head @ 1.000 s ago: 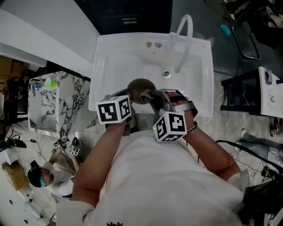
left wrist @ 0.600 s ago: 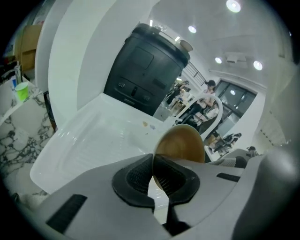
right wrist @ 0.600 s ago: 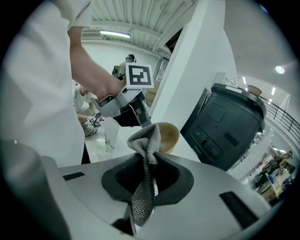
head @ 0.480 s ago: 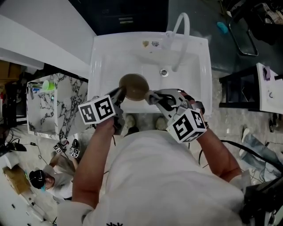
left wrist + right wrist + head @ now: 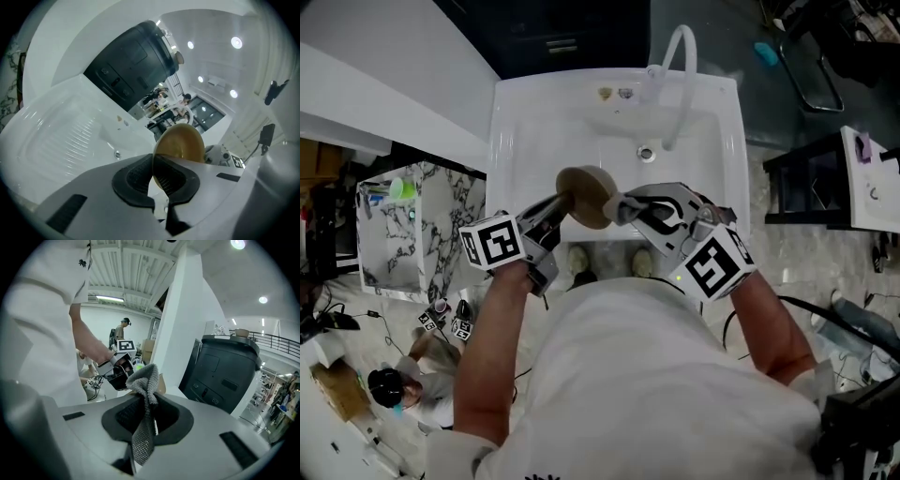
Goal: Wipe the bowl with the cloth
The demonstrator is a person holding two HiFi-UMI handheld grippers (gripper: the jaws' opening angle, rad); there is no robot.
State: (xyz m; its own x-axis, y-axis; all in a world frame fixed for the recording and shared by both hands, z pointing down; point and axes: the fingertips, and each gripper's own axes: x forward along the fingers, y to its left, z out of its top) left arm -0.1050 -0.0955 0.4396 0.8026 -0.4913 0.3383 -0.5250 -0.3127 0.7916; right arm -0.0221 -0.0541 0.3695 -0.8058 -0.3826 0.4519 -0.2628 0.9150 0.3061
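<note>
A small brown bowl (image 5: pixel 589 195) hangs tilted on edge over the front rim of the white sink (image 5: pixel 525 122). My left gripper (image 5: pixel 560 202) is shut on the bowl's rim; in the left gripper view the bowl (image 5: pixel 180 143) stands up between the pads. My right gripper (image 5: pixel 619 204) is shut on a grey knitted cloth (image 5: pixel 144 399), which bunches above the pads and hangs below them. In the head view the cloth end (image 5: pixel 614 207) sits right beside the bowl's right edge. The right gripper view shows the left gripper (image 5: pixel 123 369) just behind the cloth.
The sink has a drain (image 5: pixel 646 153) and a white curved faucet (image 5: pixel 678 70) at the back. A marbled cabinet (image 5: pixel 422 225) stands to the left and a dark rack (image 5: pixel 811 197) to the right. A large dark bin (image 5: pixel 225 376) stands beyond the sink.
Both grippers have risen and spread apart. The left one has rolled, turning the bowl from facing up to standing on edge, and the cloth now meets its right side.
</note>
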